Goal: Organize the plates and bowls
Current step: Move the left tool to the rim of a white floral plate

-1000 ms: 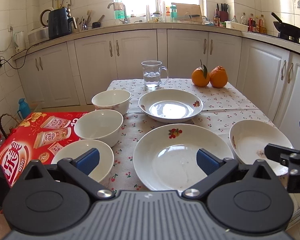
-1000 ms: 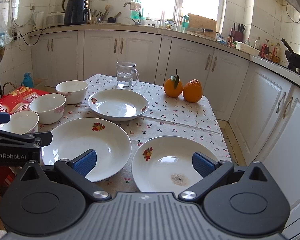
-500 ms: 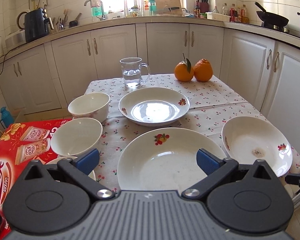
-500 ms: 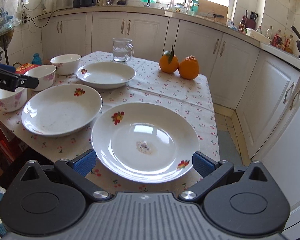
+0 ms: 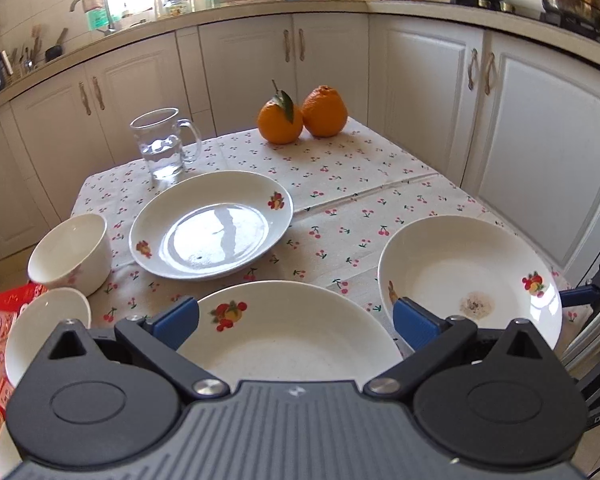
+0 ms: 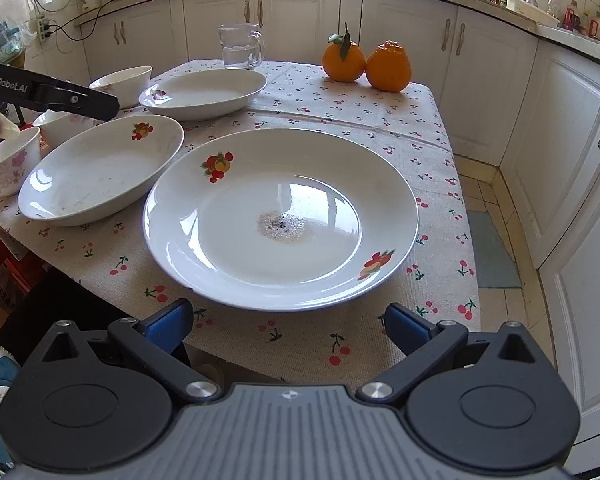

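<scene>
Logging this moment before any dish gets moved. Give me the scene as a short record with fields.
surface: table under a cherry-print cloth
plates: three, none stacked; the stained plate is nearest the right gripper, the large plate is in front of the left gripper, the far plate is near the mug
bowls: three along the table's left side, each standing alone
other items: glass mug with water, two oranges
left gripper: open, empty
right gripper: open, empty
</scene>
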Demonstrator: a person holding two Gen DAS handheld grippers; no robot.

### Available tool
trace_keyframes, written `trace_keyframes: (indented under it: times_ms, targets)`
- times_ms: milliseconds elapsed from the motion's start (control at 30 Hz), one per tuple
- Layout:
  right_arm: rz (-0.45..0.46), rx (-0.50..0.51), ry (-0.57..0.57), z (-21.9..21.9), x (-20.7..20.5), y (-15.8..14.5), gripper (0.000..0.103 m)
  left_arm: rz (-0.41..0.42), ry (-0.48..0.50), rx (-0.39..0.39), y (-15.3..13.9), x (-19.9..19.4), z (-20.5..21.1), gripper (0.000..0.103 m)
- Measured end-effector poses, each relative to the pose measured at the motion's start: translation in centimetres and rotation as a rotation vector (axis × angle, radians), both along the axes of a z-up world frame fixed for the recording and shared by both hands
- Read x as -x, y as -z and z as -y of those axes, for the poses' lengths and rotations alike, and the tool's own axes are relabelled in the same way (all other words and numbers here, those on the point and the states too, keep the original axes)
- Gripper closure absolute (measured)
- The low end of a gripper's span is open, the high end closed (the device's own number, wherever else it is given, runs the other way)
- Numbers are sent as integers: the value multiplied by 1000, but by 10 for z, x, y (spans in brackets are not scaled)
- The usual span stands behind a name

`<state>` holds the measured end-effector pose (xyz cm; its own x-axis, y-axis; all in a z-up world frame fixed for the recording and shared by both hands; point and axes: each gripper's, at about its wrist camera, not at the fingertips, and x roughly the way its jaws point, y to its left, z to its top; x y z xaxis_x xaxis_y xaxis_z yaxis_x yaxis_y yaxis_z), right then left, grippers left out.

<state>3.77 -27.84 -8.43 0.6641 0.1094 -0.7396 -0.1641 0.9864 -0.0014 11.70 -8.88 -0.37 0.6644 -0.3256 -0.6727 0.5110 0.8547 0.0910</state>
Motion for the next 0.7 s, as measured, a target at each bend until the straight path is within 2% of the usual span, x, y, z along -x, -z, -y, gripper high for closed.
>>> trace_keyframes:
  times_ms: [300,433,700]
  targets:
    - [3,-22,-46,12,-9,5,0,-60,156,-89,13,-25,65,1]
    - [14,-26,-78,15,-11,6,0,-78,218,-108,21,-35,89,1]
    - [58,-36,-110,19,-9,9,0,-184,310,-128,41,-55,115,1]
